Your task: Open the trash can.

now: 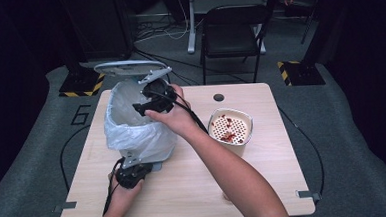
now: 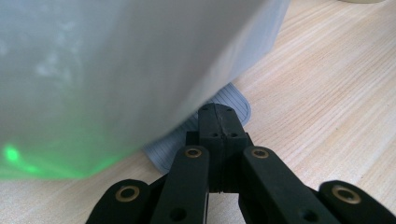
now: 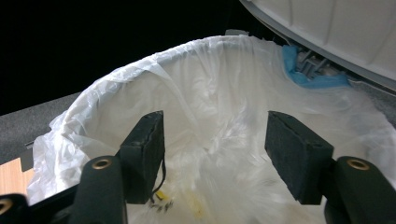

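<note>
A small pedal bin lined with a white plastic bag (image 1: 137, 129) stands on the left half of the table, its lid (image 1: 129, 68) tipped up at the back. My left gripper (image 1: 143, 167) lies low at the bin's front foot. Its jaws are shut, and the tips (image 2: 217, 122) rest on the grey ribbed pedal (image 2: 233, 100). My right gripper (image 1: 153, 104) hovers over the bin's mouth, open, with nothing between its pads (image 3: 215, 158). Below them lies the bag's inside (image 3: 224, 107), with small yellow scraps (image 3: 163, 197) at the bottom.
A cream container (image 1: 230, 128) with a perforated insert and red bits stands right of the bin. The wooden table (image 1: 265, 185) has a cable hole (image 1: 218, 97) at the back. A black chair (image 1: 232, 31) stands behind it. Under the lid's underside (image 3: 336, 23) sits a blue hinge piece (image 3: 308, 78).
</note>
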A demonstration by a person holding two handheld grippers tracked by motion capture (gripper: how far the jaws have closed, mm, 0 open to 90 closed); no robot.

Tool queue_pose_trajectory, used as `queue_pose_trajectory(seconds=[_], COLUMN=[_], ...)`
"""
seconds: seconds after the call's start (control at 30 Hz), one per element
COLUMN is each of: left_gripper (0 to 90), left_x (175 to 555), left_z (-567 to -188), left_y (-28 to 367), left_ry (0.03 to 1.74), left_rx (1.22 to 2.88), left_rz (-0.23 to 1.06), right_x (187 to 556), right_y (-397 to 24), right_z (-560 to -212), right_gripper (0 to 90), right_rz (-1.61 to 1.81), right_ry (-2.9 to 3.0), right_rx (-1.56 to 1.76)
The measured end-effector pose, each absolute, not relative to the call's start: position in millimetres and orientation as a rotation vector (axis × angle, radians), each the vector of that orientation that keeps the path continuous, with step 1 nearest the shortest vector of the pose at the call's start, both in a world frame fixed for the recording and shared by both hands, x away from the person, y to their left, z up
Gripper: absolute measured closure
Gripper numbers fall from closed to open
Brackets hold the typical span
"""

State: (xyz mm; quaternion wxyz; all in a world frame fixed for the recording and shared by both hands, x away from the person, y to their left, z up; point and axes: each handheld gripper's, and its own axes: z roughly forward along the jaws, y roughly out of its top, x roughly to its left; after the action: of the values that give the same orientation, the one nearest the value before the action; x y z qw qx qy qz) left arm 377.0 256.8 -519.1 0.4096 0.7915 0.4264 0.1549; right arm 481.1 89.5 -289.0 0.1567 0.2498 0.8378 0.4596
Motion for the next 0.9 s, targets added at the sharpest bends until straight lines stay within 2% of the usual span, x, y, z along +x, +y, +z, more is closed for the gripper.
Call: queue_pose_trajectory(seconds=[0.63,0.8,0.83,0.9], left_gripper=[90.0,90.0,90.0,90.0], left_x=[377.1,377.2,376.6,377.0], left_z=[-518.9,-518.8,-519.7,-518.9], left_y=[256.9,257.3,254.7,256.9], left_ry=[1.083,1.083,1.102,1.084], left_rx=[1.992,1.995,1.955,1.992], left_rz=[0.382,0.380,0.371,0.383], right_x=[453.1,443.5,441.9,437.7], right_y=[52.8,36.4,33.2,25.4], right_z=[-283.0,-279.8,-279.4,-279.3], right_gripper=[38.9,37.8,37.3,36.2], right_rz=[1.350,1.370,1.370,1.369], right_ry=[2.377,2.351,2.345,2.337], right_rx=[0.672,0.691,0.698,0.708])
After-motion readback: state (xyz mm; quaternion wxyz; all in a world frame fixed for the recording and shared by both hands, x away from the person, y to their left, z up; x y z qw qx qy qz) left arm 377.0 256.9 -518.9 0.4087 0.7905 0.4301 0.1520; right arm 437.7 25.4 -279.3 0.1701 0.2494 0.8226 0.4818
